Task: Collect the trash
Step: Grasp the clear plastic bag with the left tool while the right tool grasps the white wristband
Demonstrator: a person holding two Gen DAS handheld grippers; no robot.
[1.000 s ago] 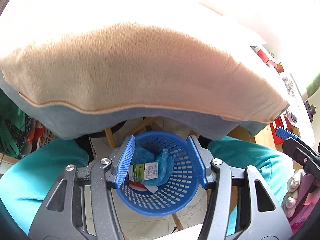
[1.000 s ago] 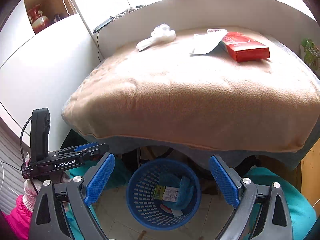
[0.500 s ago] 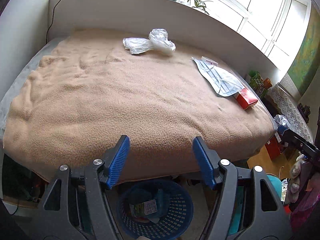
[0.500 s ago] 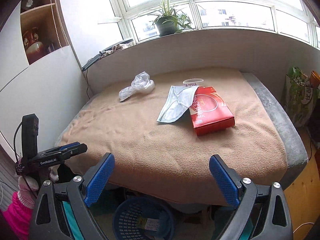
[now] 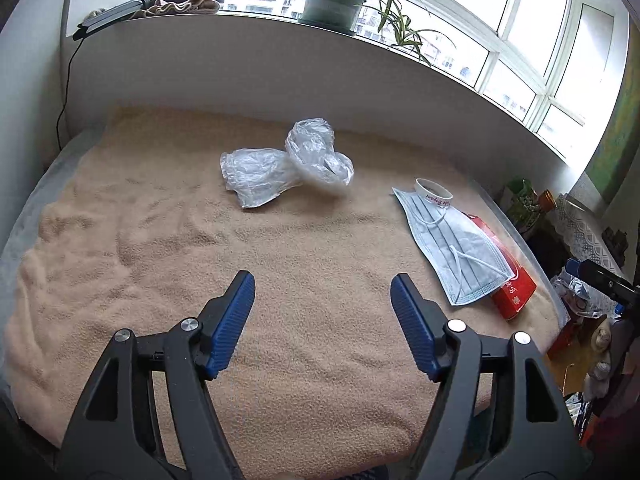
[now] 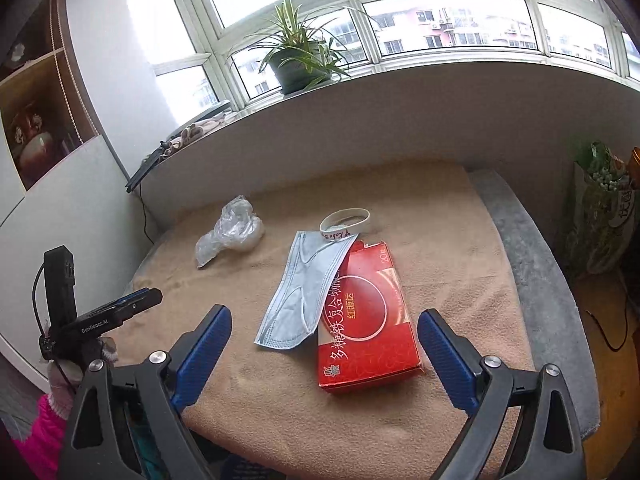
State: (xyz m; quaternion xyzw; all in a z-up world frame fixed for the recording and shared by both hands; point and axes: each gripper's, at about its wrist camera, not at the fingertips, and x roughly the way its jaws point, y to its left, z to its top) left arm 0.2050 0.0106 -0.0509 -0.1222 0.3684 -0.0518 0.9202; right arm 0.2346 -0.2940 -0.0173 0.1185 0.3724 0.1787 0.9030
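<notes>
Left gripper spread wide, empty, above near edge of blanket. Right gripper spread wide, empty, over near end of red box. Mask lies partly on box, overhanging its left side. White band touching mask's far end. Crumpled bag farther left, apart from mask. Plant on sill beyond.

Blanket: fuzzy matt tan fleece, rough nap. Plastic bag: thin clear film, crinkled, glossy. Mask: soft matt blue-grey nonwoven cloth. Box: red cardboard w/ slight sheen. Wristband: smooth white, rubbery-looking. Gripper pads: ribbed blue plastic; frames matt black, shiny metal screws.
</notes>
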